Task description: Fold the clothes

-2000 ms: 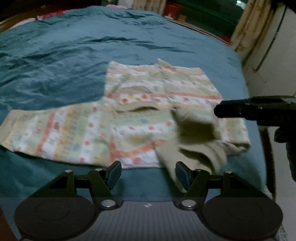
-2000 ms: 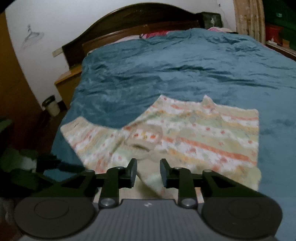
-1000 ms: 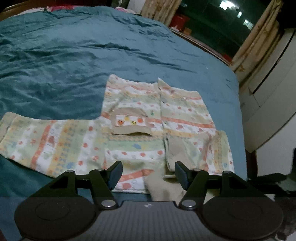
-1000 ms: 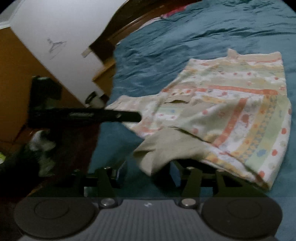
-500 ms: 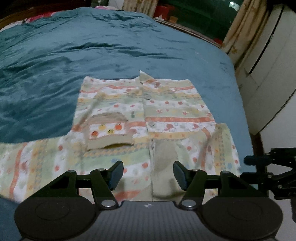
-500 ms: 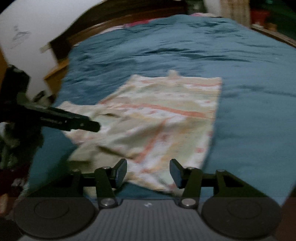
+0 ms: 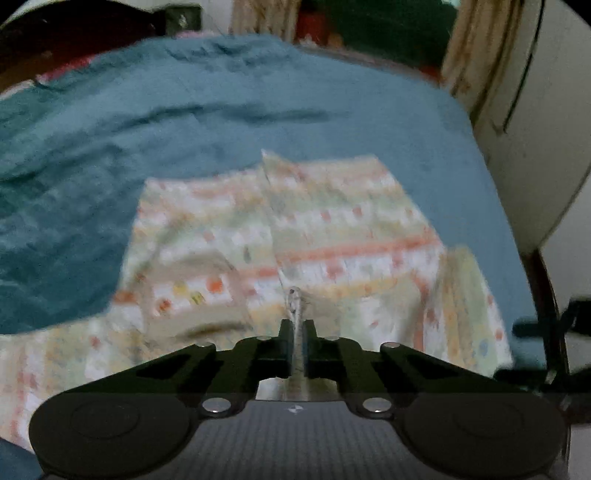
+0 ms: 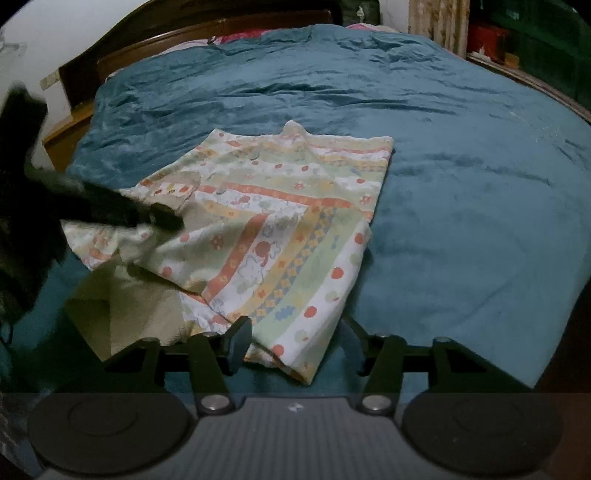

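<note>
A pastel striped button-front shirt [image 7: 332, 229] lies on the teal bedspread [image 7: 221, 110]. My left gripper [image 7: 295, 328] is shut on a raised pinch of the shirt's fabric along the button line, near the collar end. In the right wrist view the shirt [image 8: 295, 184] has one sleeve folded over its front, and the left gripper [image 8: 166, 218] reaches in from the left as a dark blur. My right gripper [image 8: 295, 339] hovers at the sleeve's cuff end with its jaws opening. The cuff lies between the fingers and the pads do not press on it.
The bedspread [image 8: 461, 184] stretches wide to the right and beyond the shirt. A dark wooden headboard [image 8: 184, 33] and a nightstand [image 8: 62, 136] stand at the far left. A white wardrobe [image 7: 535, 147] and curtains [image 7: 461, 55] flank the bed's right side.
My left gripper moved in over the shirt and closed on a pinch of fabric at the button line. The right gripper swung round to the cuff and its jaws widened a little.
</note>
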Available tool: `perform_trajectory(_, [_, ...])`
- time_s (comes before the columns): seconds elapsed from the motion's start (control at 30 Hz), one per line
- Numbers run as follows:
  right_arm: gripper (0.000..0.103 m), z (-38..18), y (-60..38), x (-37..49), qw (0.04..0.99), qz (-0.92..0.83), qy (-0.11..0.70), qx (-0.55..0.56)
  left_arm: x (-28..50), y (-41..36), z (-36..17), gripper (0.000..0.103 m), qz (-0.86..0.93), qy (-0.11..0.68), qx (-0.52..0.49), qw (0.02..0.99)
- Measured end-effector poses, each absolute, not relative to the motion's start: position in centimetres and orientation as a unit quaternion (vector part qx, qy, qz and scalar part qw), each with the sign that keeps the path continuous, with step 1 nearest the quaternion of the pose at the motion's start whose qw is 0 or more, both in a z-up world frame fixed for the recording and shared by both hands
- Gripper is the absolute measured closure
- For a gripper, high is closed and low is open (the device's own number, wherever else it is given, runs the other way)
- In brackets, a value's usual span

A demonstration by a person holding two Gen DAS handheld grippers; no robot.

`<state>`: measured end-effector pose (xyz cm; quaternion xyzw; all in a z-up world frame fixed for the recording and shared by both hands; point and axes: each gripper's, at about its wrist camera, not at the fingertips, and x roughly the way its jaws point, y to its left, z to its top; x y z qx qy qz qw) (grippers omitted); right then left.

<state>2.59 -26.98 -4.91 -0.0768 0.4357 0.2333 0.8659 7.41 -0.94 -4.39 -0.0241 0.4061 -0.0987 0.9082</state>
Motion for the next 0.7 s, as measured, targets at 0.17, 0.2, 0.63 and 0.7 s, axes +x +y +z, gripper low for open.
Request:
perform_trajectory(0.17, [0.047, -5.5, -26.5, 2.4, 0.865, 0.228, 0.437, -0.095, 7.4, 1.2, -1.7, 0.098, -0.062, 0.365, -0.046, 0.928])
perform_trajectory(0.2, [0.047, -5.7, -26.6, 2.5, 0.865, 0.226, 0.438, -0.093, 7.5, 1.5, -1.6, 0.098, -0.062, 0.365, -0.048, 0.928])
perform_trajectory(0.63, [0.053, -4.0, -27.0, 5.4, 0.894, 0.203, 0.395, -0.063, 9.0, 2.3, -5.1, 0.096, -0.056, 0.436, -0.068, 0.896])
perform_trajectory(0.7, [0.058, -4.2, -26.7, 6.7, 0.898, 0.198, 0.389, -0.056, 9.4, 2.6, -5.4, 0.095, -0.049, 0.440, -0.069, 0.894])
